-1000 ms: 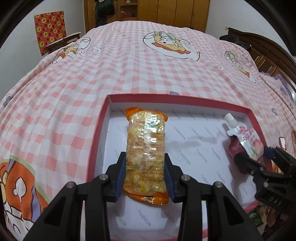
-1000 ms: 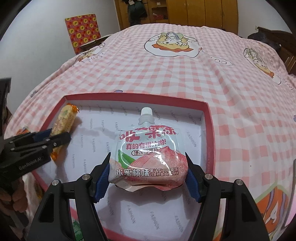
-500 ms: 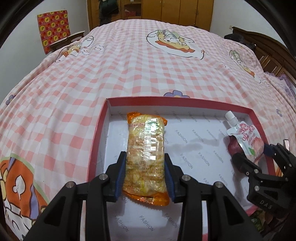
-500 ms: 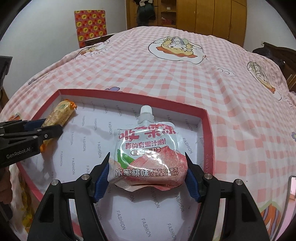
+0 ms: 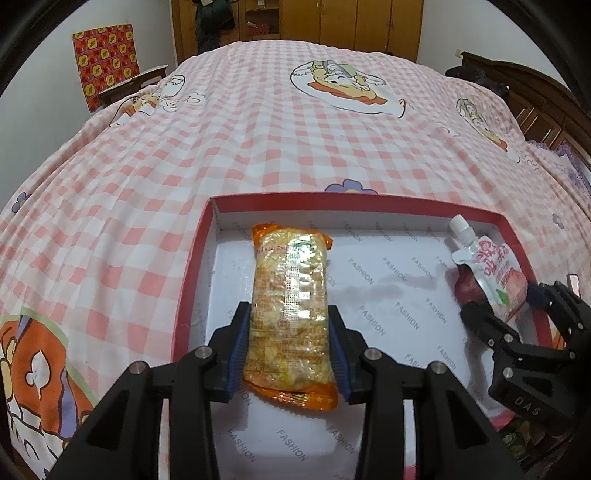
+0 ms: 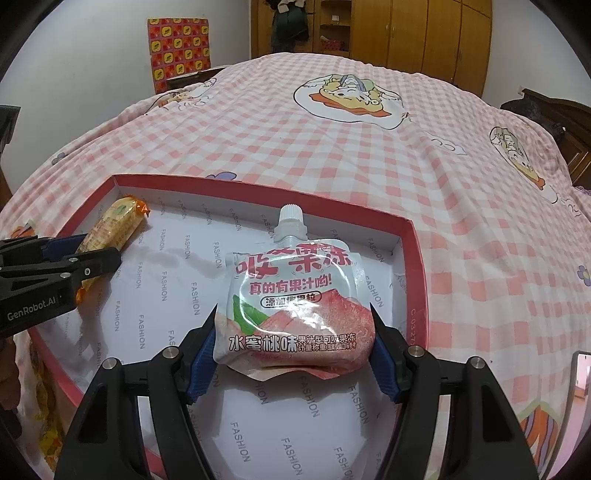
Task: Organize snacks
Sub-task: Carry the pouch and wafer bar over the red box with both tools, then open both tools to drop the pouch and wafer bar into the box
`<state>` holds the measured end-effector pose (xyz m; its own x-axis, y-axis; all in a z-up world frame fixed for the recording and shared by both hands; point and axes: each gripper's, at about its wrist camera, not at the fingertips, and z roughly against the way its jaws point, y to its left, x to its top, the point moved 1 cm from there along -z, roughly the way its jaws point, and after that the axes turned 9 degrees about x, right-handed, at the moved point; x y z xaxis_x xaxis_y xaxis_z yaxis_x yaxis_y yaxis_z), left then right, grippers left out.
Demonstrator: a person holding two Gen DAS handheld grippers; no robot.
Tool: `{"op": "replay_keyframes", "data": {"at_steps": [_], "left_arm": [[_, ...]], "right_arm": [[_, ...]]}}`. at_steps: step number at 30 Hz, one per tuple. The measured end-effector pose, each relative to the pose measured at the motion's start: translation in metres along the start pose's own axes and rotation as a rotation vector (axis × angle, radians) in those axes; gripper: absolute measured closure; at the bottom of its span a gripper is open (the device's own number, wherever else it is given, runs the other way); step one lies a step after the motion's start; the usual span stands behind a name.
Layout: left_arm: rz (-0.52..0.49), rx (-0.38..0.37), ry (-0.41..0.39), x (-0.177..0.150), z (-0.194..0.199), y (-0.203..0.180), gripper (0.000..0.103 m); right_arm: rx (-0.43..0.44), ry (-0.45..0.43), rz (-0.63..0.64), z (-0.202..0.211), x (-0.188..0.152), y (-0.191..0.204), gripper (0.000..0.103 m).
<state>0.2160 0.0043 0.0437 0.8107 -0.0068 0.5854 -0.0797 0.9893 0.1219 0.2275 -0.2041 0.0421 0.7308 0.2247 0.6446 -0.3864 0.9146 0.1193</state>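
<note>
A long clear-and-orange plastic snack packet [image 5: 290, 317] lies lengthwise in the left part of a shallow red-rimmed cardboard box with a white printed floor [image 5: 192, 266], pinched at its near half between the blue pads of the left gripper [image 5: 288, 354]. At the right side of that box a white and pink spouted peach jelly pouch [image 6: 295, 314], spout pointing away, is clamped across its lower half by the right gripper [image 6: 293, 354]. The box rests on a pink-and-white checked bedspread with cartoon prints [image 5: 258, 140], with wooden wardrobes [image 6: 424, 33] behind the bed.
</note>
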Motion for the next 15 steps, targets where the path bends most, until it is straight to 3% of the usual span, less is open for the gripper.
{"op": "replay_keyframes", "data": {"at_steps": [4, 8, 12, 15], "left_arm": [[0.003, -0.004, -0.007, 0.000, 0.001, -0.002, 0.057], [-0.002, -0.034, -0.032, -0.001, 0.003, -0.009, 0.035], [-0.051, 0.006, -0.050, -0.004, 0.005, -0.021, 0.025], [-0.053, -0.001, -0.056, -0.005, 0.008, -0.023, 0.025]], "right_arm": [[-0.002, -0.004, -0.002, -0.001, 0.001, 0.000, 0.033], [0.001, -0.012, 0.000, 0.000, 0.001, 0.002, 0.031], [0.013, -0.020, -0.001, 0.002, 0.000, 0.001, 0.031], [0.032, -0.023, -0.003, 0.005, 0.000, 0.002, 0.025]]}}
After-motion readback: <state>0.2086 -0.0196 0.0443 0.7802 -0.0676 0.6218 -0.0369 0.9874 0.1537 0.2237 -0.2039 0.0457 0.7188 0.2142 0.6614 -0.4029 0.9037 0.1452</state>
